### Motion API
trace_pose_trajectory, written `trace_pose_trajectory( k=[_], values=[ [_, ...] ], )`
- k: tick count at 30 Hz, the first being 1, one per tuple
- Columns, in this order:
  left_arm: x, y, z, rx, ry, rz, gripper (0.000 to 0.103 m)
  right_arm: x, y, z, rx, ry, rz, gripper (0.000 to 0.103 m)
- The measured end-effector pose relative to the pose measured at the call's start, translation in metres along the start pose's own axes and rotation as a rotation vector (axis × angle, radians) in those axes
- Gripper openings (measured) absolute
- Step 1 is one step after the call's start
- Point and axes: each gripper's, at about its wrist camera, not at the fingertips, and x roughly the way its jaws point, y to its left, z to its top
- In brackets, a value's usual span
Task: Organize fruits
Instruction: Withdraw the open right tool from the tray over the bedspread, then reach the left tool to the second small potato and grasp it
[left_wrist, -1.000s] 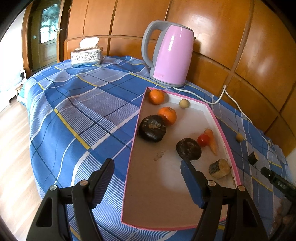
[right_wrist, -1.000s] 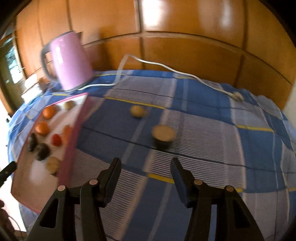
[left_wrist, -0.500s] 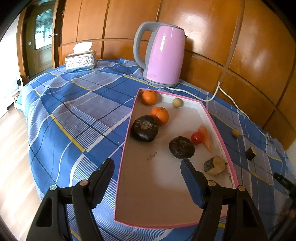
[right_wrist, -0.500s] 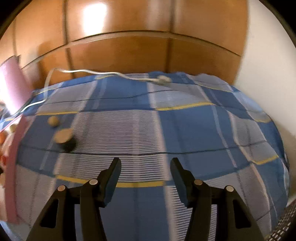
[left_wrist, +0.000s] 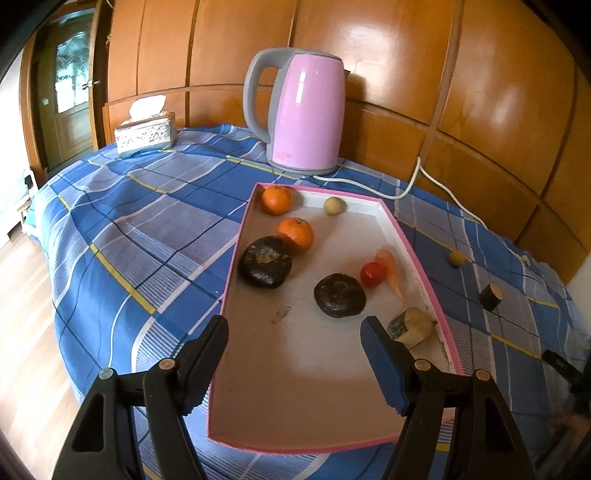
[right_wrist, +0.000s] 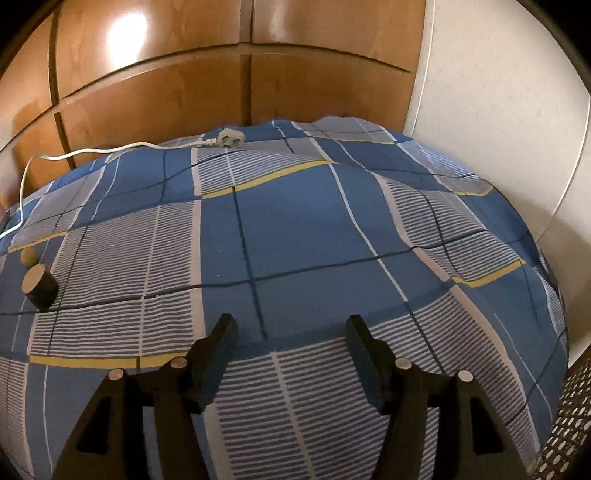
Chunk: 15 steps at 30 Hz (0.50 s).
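Your left hand-held gripper (left_wrist: 293, 334) hovers with its jaws apart and nothing between them over the near end of the pink-rimmed tray (left_wrist: 417, 258), which already carries two oranges (left_wrist: 295, 230), a red tomato (left_wrist: 371, 274), a carrot (left_wrist: 391, 273), two dark lumpy fruits (left_wrist: 266, 261), a pale round fruit (left_wrist: 334, 205) and a cut stub (left_wrist: 410, 326). Two pieces are still out on the checked cloth of the bench (right_wrist: 295, 229): a small yellow ball (left_wrist: 457, 257) and a dark-skinned cut cylinder (right_wrist: 38, 286), just beside each other and well apart from the tray. Your right hand-held gripper (right_wrist: 291, 332) is empty with its jaws opening, but it faces bare cloth; the cylinder sits at the far left edge of its view. The risk is reaching before you turn toward it, so a finger clips the cylinder or nudges the ball, and the ball could roll on the soft cloth. The white cord (right_wrist: 74, 153) runs close behind those pieces, so a wide sweep could snag it and tug the pink kettle (left_wrist: 304, 110) near the tray's far end.
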Motion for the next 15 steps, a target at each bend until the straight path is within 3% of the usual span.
trace_pose_trajectory(
  k=[15],
  values=[
    [0.003,-0.044,0.021,0.144,0.013,-0.099,0.074,0.002,0.001,-0.002,0.014,-0.01,0.013,0.064]
  ],
)
